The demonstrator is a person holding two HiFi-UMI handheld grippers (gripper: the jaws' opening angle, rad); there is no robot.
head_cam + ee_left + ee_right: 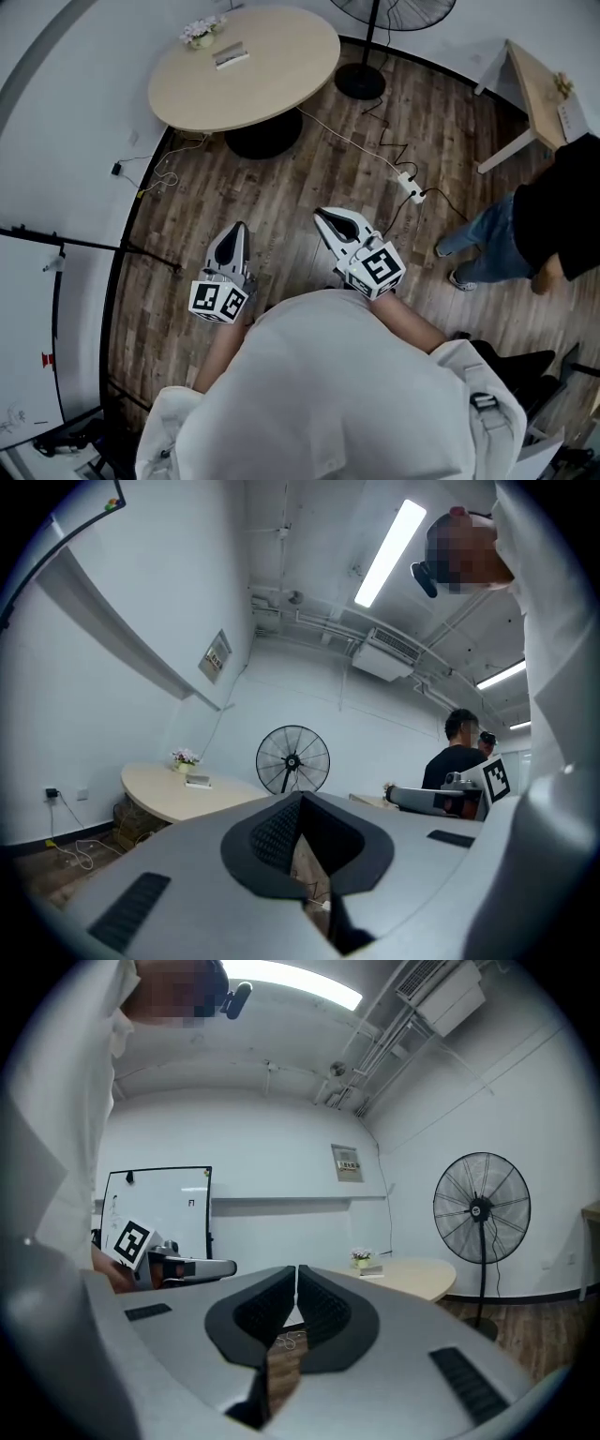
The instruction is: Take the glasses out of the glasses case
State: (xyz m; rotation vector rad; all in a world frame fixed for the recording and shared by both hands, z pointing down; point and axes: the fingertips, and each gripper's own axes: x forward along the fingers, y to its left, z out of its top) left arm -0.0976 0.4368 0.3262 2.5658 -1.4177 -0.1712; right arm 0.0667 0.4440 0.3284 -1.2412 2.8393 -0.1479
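Note:
A small grey glasses case (231, 54) lies closed on the round beige table (281, 66) at the far side of the room. It shows small in the left gripper view as the case (198, 781) and in the right gripper view as the case (372, 1274). My left gripper (240, 226) and right gripper (320, 215) are held in the air over the wooden floor, well short of the table. Both point toward it, shut with nothing between the jaws. The left gripper (300, 797) and right gripper (296, 1269) show their tips closed. No glasses are visible.
A small flower pot (201, 33) stands on the table by the case. A standing fan (367, 56) is behind the table. A power strip (412, 188) with cables lies on the floor. Another person (534, 225) stands at the right beside a wooden desk (544, 89). A whiteboard (28, 328) stands left.

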